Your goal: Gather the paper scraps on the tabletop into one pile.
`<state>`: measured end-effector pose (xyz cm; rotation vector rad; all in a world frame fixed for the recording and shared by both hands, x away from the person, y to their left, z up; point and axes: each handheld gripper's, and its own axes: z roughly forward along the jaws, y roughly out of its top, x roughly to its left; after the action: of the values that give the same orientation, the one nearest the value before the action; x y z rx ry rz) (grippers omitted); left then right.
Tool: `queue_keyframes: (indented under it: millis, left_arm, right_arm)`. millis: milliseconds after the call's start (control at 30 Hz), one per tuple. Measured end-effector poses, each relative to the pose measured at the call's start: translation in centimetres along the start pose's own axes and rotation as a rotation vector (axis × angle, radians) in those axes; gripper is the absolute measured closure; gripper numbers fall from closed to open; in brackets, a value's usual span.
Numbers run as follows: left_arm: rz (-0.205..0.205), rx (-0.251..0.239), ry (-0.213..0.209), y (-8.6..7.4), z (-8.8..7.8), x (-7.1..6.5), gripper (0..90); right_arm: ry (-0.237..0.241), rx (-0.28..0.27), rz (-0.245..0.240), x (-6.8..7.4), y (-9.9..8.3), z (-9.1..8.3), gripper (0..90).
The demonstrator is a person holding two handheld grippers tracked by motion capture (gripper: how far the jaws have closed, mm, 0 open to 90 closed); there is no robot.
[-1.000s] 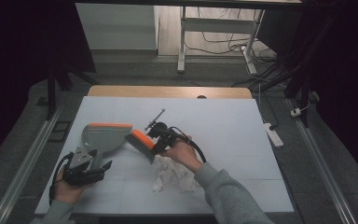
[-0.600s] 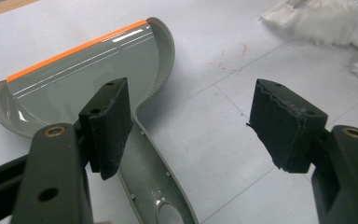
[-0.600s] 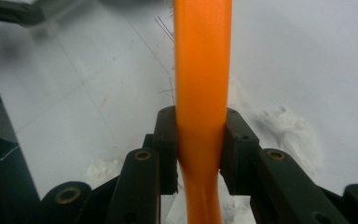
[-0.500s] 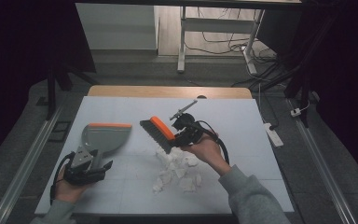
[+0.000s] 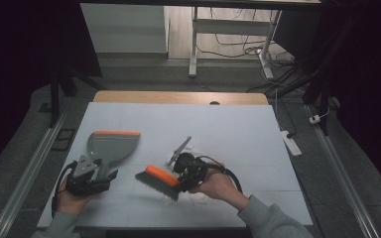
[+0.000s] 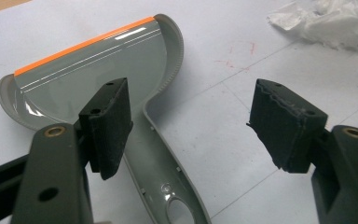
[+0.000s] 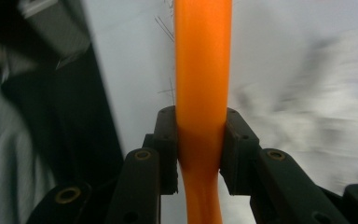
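Dustpan (image 5: 110, 147) grey, orange strip on lip. Brush (image 5: 159, 181) orange back, dark grey bristles. Crumpled paper (image 6: 335, 21) white. Tabletop (image 5: 238, 129) pale grey-white, wood-brown strip at far edge. Both tongs black: left tongs (image 6: 193, 126), right tongs (image 7: 199, 140).

One dustpan (image 5: 110, 147), grey with orange lip, near the table's (image 5: 238, 124) left edge. One brush (image 5: 159, 181), orange handle, toward the front edge. One heap of white crumpled scraps (image 5: 198, 198) beside the brush; pieces too blurred to count. Two grippers: left (image 5: 98, 173), right (image 5: 181, 181).
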<state>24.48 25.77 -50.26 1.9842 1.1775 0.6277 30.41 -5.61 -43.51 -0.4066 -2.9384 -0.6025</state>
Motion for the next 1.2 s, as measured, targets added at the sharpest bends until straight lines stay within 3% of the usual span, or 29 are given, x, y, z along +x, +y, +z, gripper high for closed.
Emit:
queue_keyframes:
  millis: [133,200,367,433,567,667,733,833,933,1100,1200]
  left_arm:
    - [0.001,0.002,0.001,0.0,0.1,0.0,30.2]
    - [0.001,0.001,0.000,0.0,0.0,-0.1,30.2]
    - [0.005,0.006,-0.001,-0.1,0.1,-0.1,30.2]
    - [0.002,0.006,0.000,-0.1,0.1,0.0,30.2]
    - [0.003,0.008,-0.001,-0.1,0.2,-0.1,30.2]
    - [0.004,0.008,-0.001,-0.1,0.2,-0.1,30.2]
    - [0.003,0.011,-0.002,-0.1,0.3,-0.1,30.2]
    - [0.007,0.011,-0.001,0.0,0.3,-0.2,30.2]
    - [0.010,0.009,-0.003,0.0,0.3,-0.2,30.2]
    - [0.011,0.011,-0.003,0.0,0.3,-0.2,30.2]
    - [0.009,0.012,-0.003,0.0,0.4,-0.2,30.2]
  right_arm:
    - [0.038,0.092,-0.074,1.6,0.5,1.9,70.6]
    - [0.011,0.131,-0.100,1.7,0.8,2.7,70.6]
    - [-0.071,0.150,-0.046,-1.0,0.6,2.5,70.5]
    - [-0.133,0.146,-0.014,-2.2,0.2,1.9,70.6]
    - [-0.193,0.119,0.059,-4.3,-0.9,0.4,70.6]
    - [-0.108,0.008,0.097,-4.9,-1.6,-1.8,70.6]
    - [-0.108,-0.072,0.103,-5.1,-1.8,-3.6,70.6]
    - [-0.197,-0.117,0.130,-6.4,-2.0,-6.1,70.6]
    - [-0.296,-0.115,0.188,-9.4,-2.1,-7.1,70.5]
    - [-0.432,-0.038,0.200,-14.1,-1.7,-5.2,70.6]
    - [-0.470,0.043,0.174,-16.4,-1.1,-3.2,70.6]
